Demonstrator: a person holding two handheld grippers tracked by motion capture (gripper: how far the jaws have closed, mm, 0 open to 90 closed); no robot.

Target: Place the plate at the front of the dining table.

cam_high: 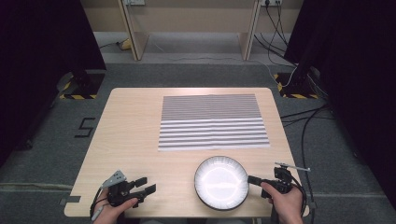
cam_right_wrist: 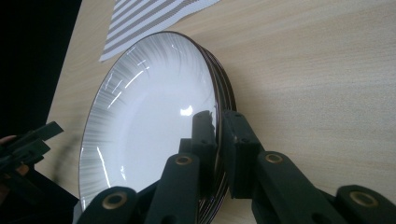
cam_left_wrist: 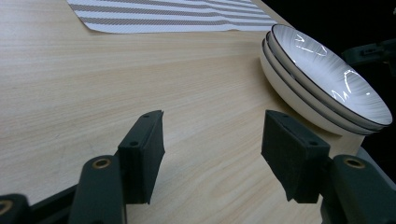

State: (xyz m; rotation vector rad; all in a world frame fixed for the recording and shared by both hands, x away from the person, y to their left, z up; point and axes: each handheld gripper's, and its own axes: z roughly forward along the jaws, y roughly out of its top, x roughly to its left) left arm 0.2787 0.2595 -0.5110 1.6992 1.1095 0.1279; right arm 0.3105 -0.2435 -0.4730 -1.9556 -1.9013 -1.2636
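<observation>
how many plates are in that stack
3, going by the rims in the left gripper view: top plate, middle plate, bottom plate, stacked near the table's front edge. More could be hidden.

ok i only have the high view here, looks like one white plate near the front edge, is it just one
Observer: No, the left gripper view shows a stack of plates, three rims by my count.
Operator: is the right gripper on it yet
Observer: Yes, the right gripper is shut on the top plate's rim, one jaw inside the plate and one outside it.
Operator: and the left one
Observer: The left gripper is open over bare table, holding nothing, with the stack ahead to one side.
</observation>
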